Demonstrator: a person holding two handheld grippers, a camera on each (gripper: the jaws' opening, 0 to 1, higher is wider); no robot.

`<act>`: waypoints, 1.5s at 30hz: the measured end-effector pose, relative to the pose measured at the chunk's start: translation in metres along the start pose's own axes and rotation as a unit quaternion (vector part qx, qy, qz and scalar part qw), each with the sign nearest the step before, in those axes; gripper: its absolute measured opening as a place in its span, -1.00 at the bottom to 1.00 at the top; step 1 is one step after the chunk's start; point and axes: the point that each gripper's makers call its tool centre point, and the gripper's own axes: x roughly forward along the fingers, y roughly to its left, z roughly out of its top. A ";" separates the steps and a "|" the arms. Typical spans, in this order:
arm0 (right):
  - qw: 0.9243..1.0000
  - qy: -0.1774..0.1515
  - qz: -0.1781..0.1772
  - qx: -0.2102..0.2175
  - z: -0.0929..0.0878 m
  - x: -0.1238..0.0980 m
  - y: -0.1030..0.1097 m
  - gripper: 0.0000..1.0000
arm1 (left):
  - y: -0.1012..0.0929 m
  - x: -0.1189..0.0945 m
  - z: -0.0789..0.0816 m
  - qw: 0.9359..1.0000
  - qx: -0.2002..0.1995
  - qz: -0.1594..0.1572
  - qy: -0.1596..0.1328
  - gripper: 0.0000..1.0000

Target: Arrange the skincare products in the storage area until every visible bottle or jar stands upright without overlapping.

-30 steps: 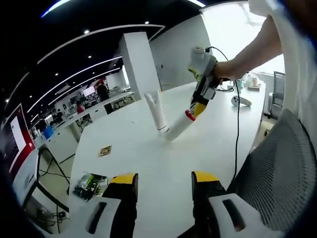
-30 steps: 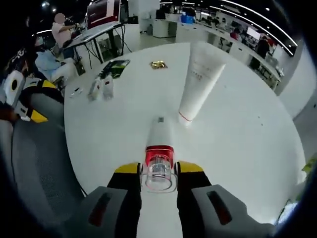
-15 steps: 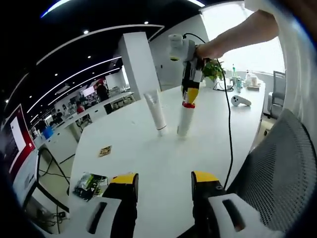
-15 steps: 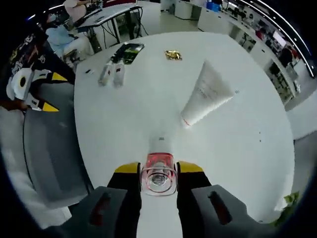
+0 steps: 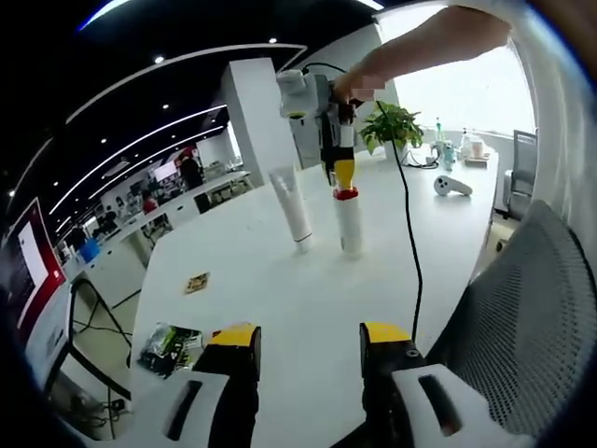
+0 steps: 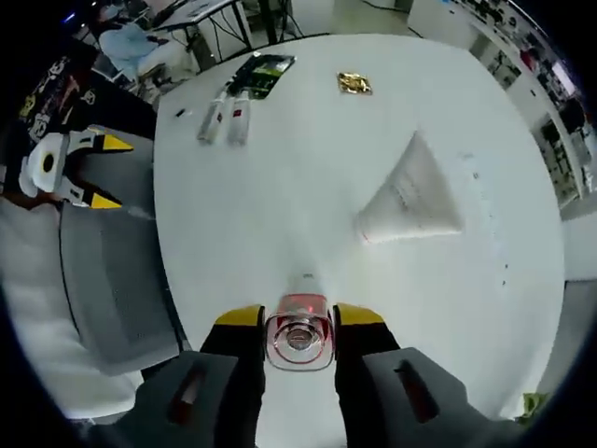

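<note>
Two skincare items stand on the white tabletop (image 5: 280, 308), both with long axis vertical. Bottle (image 5: 349, 222): white body, red collar and clear cap on top, base on the tabletop, upright near mid-tabletop. Right tool (image 5: 342, 183) comes straight down onto it, jaws clenched on the cap end; the right gripper view looks down its length at the cap (image 6: 298, 336) between the yellow-tipped jaws. Tube (image 5: 292, 209): white, stands on its cap, flat crimped end up, leaning slightly. It sits just beside the bottle, apart, no overlap; seen from above in the right gripper view (image 6: 412, 194).

Left tool (image 5: 308, 341) is low over the near tabletop edge, jaws spread, nothing between them; it also shows at the left of the right gripper view (image 6: 101, 173), in a hand, off the tabletop edge beside a grey chair (image 6: 112, 280).

Other stuff on the tabletop, toward the far edge from the bottle:
- one small gold packet (image 6: 354, 84), flat
- two small sachets (image 6: 227, 119), side by side, flat
- one green-black pack (image 6: 263, 71), flat, at the edge

No containers holding anything. Counts: 1 bottle, 1 tube.

A white controller (image 5: 453, 186) and a potted plant (image 5: 394, 129) sit at the tabletop's far side in the left gripper view. A black cable (image 5: 410, 252) hangs from the right tool.
</note>
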 end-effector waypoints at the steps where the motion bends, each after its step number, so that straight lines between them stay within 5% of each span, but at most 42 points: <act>1: 1.000 0.018 0.008 0.006 -0.004 0.000 0.002 -0.49 | 0.001 0.000 0.000 1.000 -0.001 0.001 0.000 -0.13; 6: 1.000 0.012 0.010 0.006 -0.001 0.001 0.001 -0.48 | 0.003 -0.001 0.002 1.000 -0.010 0.003 -0.004 -0.13; 8: 1.000 -0.025 0.004 -0.002 0.008 0.001 -0.002 -0.42 | 0.001 -0.002 0.002 1.000 -0.005 0.002 -0.003 -0.15; 12: 0.996 -0.083 -0.008 0.030 0.009 -0.001 -0.001 0.19 | 0.004 -0.003 0.004 1.000 -0.007 0.007 -0.007 -0.20; 15: 0.990 -0.118 -0.034 0.066 0.003 -0.004 -0.003 0.15 | 0.002 -0.004 0.005 1.000 -0.006 0.002 -0.011 -0.20; 20: 0.956 -0.232 -0.054 0.169 -0.005 0.001 -0.002 0.37 | 0.000 -0.004 0.006 1.000 -0.003 -0.003 -0.014 -0.21; 23: 0.943 -0.252 -0.081 0.201 -0.019 0.012 0.004 0.33 | 0.000 -0.004 0.006 1.000 -0.005 -0.003 -0.014 -0.24; 26: 0.913 -0.292 -0.114 0.260 -0.023 0.019 0.007 0.22 | -0.001 -0.003 0.005 1.000 0.000 -0.003 -0.012 -0.31; 28: 0.904 -0.310 -0.121 0.269 -0.020 0.021 0.006 0.15 | 0.001 -0.003 0.005 1.000 -0.005 -0.001 -0.011 -0.34; 30: 0.872 -0.350 -0.154 0.304 -0.014 0.019 -0.001 0.08 | 0.001 -0.003 0.003 1.000 -0.011 -0.002 -0.007 -0.35; 34: 0.841 -0.363 -0.166 0.365 -0.018 0.030 -0.004 0.09 | -0.003 -0.003 0.003 1.000 -0.006 -0.008 -0.009 -0.35; 37: 0.830 -0.361 -0.196 0.377 -0.025 0.034 -0.007 0.01 | -0.003 -0.003 0.002 1.000 -0.006 -0.007 -0.008 -0.36; 40: 0.800 -0.391 -0.228 0.394 -0.024 0.020 -0.014 -0.09 | 0.000 -0.003 0.003 1.000 -0.009 -0.002 -0.010 -0.36; 45: 0.800 -0.386 -0.226 0.399 -0.017 0.026 -0.016 -0.11 | 0.002 -0.003 0.005 1.000 -0.009 0.001 -0.017 -0.36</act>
